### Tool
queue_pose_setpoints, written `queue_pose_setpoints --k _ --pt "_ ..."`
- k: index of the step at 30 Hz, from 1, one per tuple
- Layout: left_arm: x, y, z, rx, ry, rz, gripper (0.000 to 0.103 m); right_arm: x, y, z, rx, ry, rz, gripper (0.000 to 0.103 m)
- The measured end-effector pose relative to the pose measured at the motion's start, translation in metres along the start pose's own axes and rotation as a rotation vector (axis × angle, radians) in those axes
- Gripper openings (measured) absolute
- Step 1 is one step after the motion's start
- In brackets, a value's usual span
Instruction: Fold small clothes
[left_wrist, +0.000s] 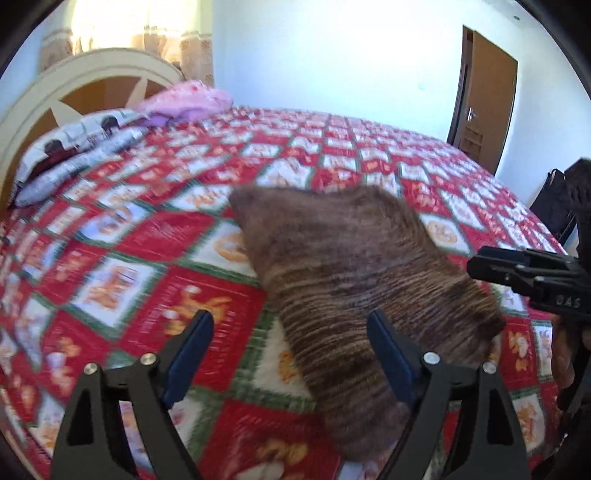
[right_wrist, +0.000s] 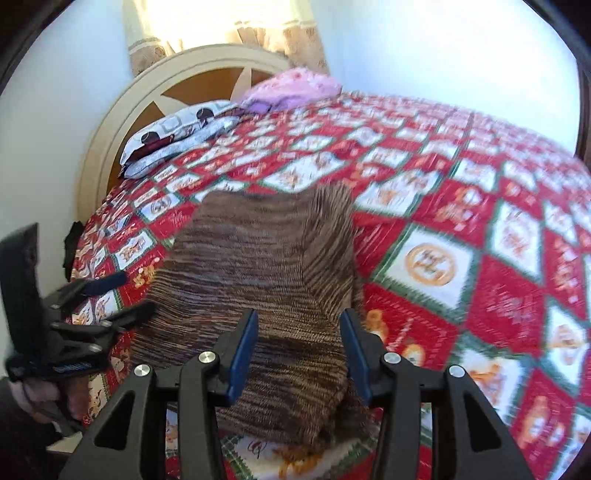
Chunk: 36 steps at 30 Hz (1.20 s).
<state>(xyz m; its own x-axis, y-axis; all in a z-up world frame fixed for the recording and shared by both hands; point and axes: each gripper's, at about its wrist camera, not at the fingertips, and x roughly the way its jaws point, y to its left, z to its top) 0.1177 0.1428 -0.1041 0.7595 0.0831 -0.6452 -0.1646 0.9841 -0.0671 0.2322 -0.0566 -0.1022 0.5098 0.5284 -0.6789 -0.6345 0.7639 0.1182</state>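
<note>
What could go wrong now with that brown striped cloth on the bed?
Both the left gripper and right gripper are open, so the brown garment is unheld and might slump out of its fold. The bedspread is soft; closing fingers could pinch it along with the garment.

Motion blur smears the quilt (left_wrist: 129, 236) pattern; the brown garment's (right_wrist: 258, 280) near edge hides behind gripper fingers (right_wrist: 242, 354).

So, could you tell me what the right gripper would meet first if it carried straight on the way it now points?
Most likely the brown striped garment: it fills the view between the open right gripper fingers, lying on the red patterned bedspread. Depth is unclear.
</note>
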Motion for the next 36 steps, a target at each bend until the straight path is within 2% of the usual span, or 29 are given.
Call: queue_pose_setpoints --k 3,4,7,14,21,36 --pt "-0.025 0.003 0.006 -0.006 -0.048 0.001 0.091 -0.018 0.01 -0.001 -0.029 -0.035 -0.057 0.058" --pt "-0.033 0.004 0.007 -0.012 -0.066 0.003 0.095 -0.022 0.014 -0.001 -0.033 -0.044 -0.064 0.058" --pt "-0.048 0.002 0.01 -0.024 -0.107 -0.004 0.096 -0.037 0.024 -0.004 -0.042 -0.068 -0.089 0.058" --pt "-0.06 -0.008 0.014 -0.006 -0.135 -0.023 0.096 -0.066 0.034 -0.01 -0.052 -0.125 -0.124 0.058" --pt "-0.069 -0.017 0.013 0.005 -0.152 -0.026 0.096 -0.087 0.029 -0.013 -0.02 -0.168 -0.145 0.058" --pt "-0.074 -0.018 0.015 0.007 -0.165 -0.026 0.096 -0.094 0.03 -0.016 -0.008 -0.177 -0.161 0.058"
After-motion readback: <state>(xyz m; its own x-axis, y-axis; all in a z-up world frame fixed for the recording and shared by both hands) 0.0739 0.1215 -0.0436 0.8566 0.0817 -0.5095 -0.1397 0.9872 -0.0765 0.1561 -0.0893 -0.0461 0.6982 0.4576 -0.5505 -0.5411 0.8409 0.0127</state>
